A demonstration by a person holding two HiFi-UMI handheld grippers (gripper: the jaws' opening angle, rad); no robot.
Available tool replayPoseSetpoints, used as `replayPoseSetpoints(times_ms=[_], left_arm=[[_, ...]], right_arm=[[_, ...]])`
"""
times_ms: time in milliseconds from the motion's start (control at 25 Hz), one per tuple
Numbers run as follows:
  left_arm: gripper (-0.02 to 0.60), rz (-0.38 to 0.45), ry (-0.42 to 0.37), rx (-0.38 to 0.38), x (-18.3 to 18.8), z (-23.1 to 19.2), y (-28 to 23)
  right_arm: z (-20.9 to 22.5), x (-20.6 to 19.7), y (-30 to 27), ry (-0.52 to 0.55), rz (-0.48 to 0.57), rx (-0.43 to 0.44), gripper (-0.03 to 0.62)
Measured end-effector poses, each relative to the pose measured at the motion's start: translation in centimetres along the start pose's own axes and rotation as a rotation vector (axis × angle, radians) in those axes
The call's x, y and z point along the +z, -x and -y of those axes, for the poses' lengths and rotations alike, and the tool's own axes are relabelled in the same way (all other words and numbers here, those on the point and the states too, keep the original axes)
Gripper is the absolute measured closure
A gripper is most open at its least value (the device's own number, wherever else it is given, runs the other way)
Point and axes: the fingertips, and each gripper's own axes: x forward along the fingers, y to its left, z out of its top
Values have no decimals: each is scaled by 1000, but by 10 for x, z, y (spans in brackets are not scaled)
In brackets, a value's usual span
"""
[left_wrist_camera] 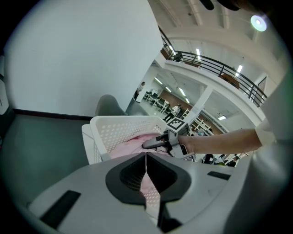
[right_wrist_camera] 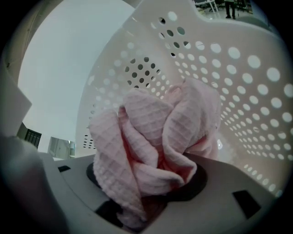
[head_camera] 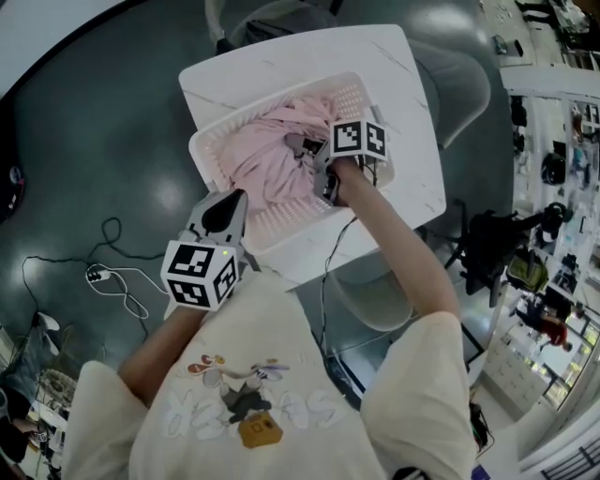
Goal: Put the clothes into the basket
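Note:
A white perforated basket (head_camera: 211, 141) stands on a white table (head_camera: 403, 84). A pink waffle-weave cloth (head_camera: 267, 159) lies bunched inside it. My right gripper (head_camera: 305, 150) reaches into the basket from the right and is shut on a fold of that cloth. In the right gripper view the pink cloth (right_wrist_camera: 146, 137) fills the space between the jaws, with the basket wall (right_wrist_camera: 229, 68) close behind. My left gripper (head_camera: 225, 211) hovers outside the basket's near left corner, shut and empty. From the left gripper (left_wrist_camera: 146, 164) I see the basket (left_wrist_camera: 110, 130) and the right gripper (left_wrist_camera: 153, 144) ahead.
A grey chair (head_camera: 464, 84) stands at the table's right side and another chair (head_camera: 272, 14) at its far side. A white cable with a power strip (head_camera: 98, 274) lies on the dark floor to the left. Dark bags (head_camera: 492, 248) sit on the right.

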Motion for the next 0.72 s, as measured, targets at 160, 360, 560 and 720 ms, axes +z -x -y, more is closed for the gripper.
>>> replayPoseSetpoints(times_ms=[160,360,560,720], left_arm=[[566,7,5,7,1,-2,0],[566,10,-7,18,2,0,1],[571,21,0,9,4,-2,-1],[571,18,16,7,4,-3,-1]], right_arm=[[10,3,-7,4,3,-30,327],[24,3,-15,11,13,-84,321],[46,8,-24,27,24,-153,312],[56,7,-31,67,16,-204,309]])
